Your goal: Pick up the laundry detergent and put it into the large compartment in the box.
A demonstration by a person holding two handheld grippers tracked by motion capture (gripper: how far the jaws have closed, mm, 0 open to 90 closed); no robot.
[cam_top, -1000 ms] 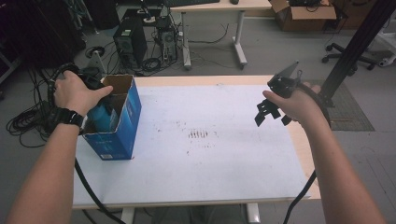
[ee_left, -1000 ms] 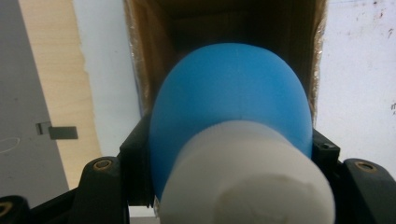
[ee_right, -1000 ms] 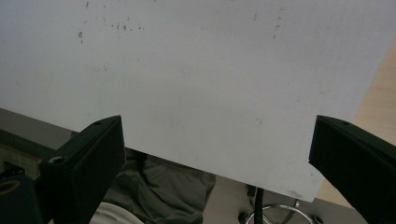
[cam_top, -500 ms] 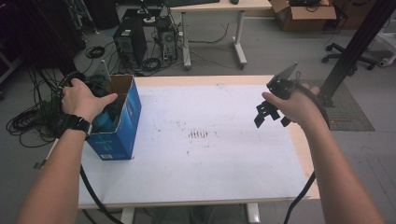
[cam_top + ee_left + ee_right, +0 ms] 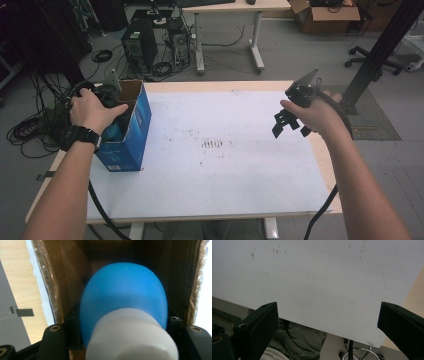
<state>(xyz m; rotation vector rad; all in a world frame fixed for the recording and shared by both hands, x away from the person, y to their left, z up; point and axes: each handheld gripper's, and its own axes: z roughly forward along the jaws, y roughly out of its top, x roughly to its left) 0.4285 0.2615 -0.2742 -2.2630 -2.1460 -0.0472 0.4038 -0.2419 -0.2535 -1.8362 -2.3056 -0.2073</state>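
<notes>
The person's left hand [image 5: 92, 111] was down at the open top of a blue cardboard box [image 5: 131, 131] that stood near the left edge of the white table [image 5: 215, 165], and it held the left gripper [image 5: 123, 322] inside the opening. In the left gripper view its 2 black jaws sat on either side of a blue rounded object [image 5: 125, 297] with a white cap [image 5: 131, 337], pinching it between the box's brown inner walls. Whether the object rested on the box floor, I could not tell. Over on the right side of the table, well apart from the box, the right hand [image 5: 315, 112] held the right gripper [image 5: 289, 125] above the surface, tilted downward. In the right gripper view its 2 jaws stood spread wide with nothing between them, the scuffed white tabletop below and its near edge in sight.
</notes>
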